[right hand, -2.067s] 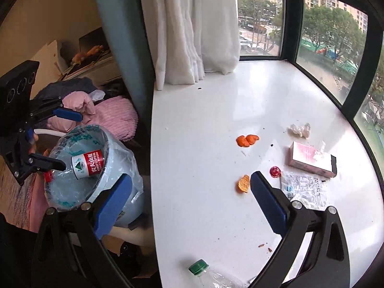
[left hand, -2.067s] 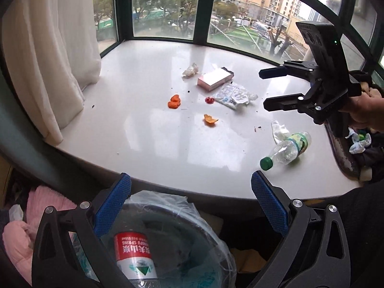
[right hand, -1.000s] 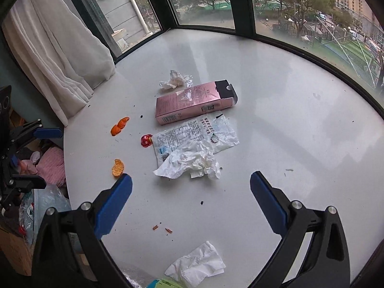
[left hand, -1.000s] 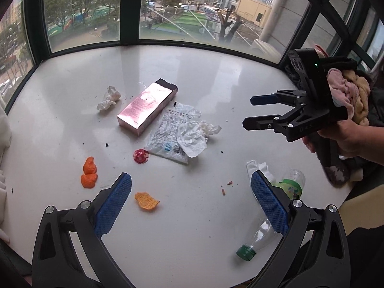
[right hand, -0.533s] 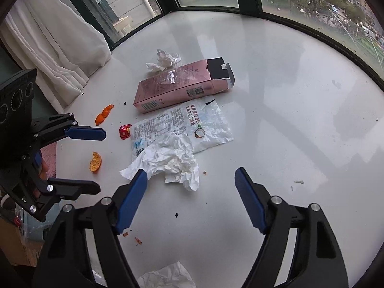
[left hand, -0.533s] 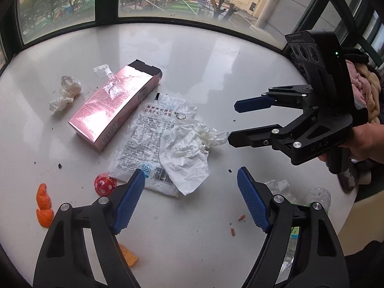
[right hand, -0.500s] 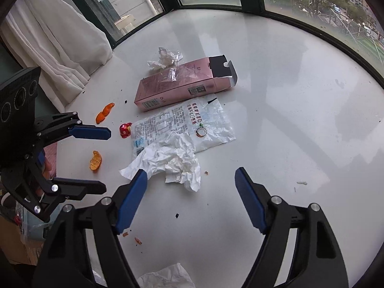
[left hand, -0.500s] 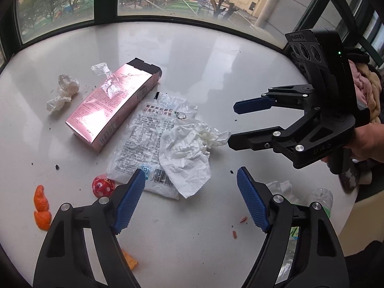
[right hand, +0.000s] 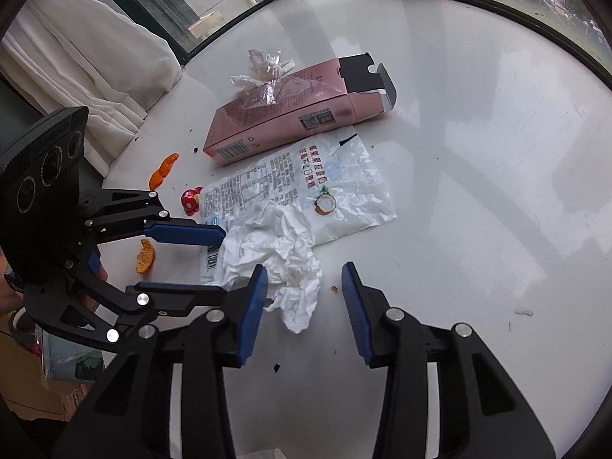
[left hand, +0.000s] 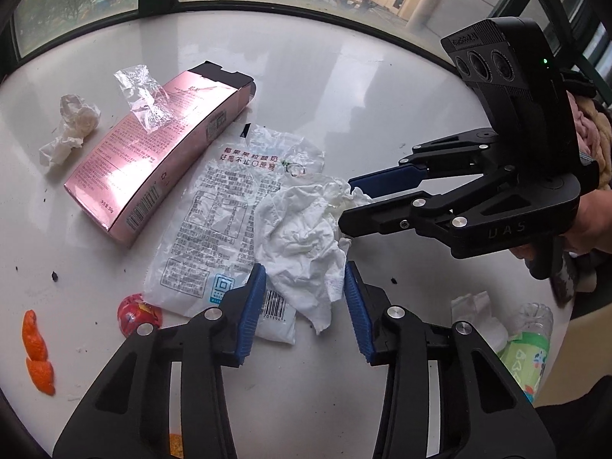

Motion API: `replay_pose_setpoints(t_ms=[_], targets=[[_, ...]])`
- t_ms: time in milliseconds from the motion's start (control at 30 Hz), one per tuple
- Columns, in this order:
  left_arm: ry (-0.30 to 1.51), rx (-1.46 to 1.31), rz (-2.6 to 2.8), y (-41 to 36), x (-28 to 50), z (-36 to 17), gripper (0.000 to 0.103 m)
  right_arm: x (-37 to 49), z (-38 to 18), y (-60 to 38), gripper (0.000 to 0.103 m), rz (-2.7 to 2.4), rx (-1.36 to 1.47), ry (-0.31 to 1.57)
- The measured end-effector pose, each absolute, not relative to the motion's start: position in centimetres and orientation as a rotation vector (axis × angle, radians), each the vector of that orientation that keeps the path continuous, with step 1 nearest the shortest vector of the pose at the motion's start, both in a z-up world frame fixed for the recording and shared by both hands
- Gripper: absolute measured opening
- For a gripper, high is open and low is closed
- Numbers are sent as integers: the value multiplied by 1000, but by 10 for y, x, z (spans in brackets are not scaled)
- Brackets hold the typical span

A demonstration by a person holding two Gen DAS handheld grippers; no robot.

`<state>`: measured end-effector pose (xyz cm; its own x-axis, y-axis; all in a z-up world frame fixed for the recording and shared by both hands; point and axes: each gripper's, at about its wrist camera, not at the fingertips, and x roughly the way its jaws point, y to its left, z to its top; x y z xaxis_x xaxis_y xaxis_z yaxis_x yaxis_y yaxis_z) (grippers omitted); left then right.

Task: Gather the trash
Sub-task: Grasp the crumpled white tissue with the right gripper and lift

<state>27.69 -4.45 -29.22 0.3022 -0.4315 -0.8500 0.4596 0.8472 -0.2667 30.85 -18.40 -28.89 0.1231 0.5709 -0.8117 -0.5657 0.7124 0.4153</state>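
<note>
Both grippers are closing on one crumpled white tissue point(left hand: 302, 229), which lies on the printed plastic wrapper point(left hand: 214, 229) near the front of the white table point(left hand: 382, 88). My left gripper point(left hand: 304, 302) comes at it from the near side, its jaws narrowing with the tissue's lower corner between the blue pads point(left hand: 252, 306); I cannot see the pads pressing yet. My right gripper point(left hand: 350, 204) reaches in from the opposite side, jaws also narrowing, and its tips are at the tissue's far bunched edge, where a fold pokes out between them. I judge that I take it from two sides because the paper is loose and spread wide: one pinch would leave half trailing or drag the wrapper along.

Everything else waits where it lies: the pink carton point(left hand: 153, 168) on its side just beyond the wrapper, a clear scrap point(left hand: 145, 95) on top of it, a small wad point(left hand: 72, 122) to its left, orange peel point(left hand: 36, 355) and a red foil ball point(left hand: 134, 313) near the left edge, a plastic bottle point(left hand: 528, 344) at the right.
</note>
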Motion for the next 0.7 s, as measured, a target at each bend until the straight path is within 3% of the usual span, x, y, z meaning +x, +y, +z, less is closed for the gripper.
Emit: replay_pose_setpoints(t_ms=[67, 200, 700], targets=[[1117, 32, -591, -45, 277, -292, 24, 309, -288, -183, 18, 828, 2, 1187], [1114, 26, -584, -45, 283, -289, 3, 312, -284, -183, 13, 822, 24, 1189], [1077, -13, -568, -39, 249, -239, 2, 276, -237, -175, 12, 846, 36, 1156]])
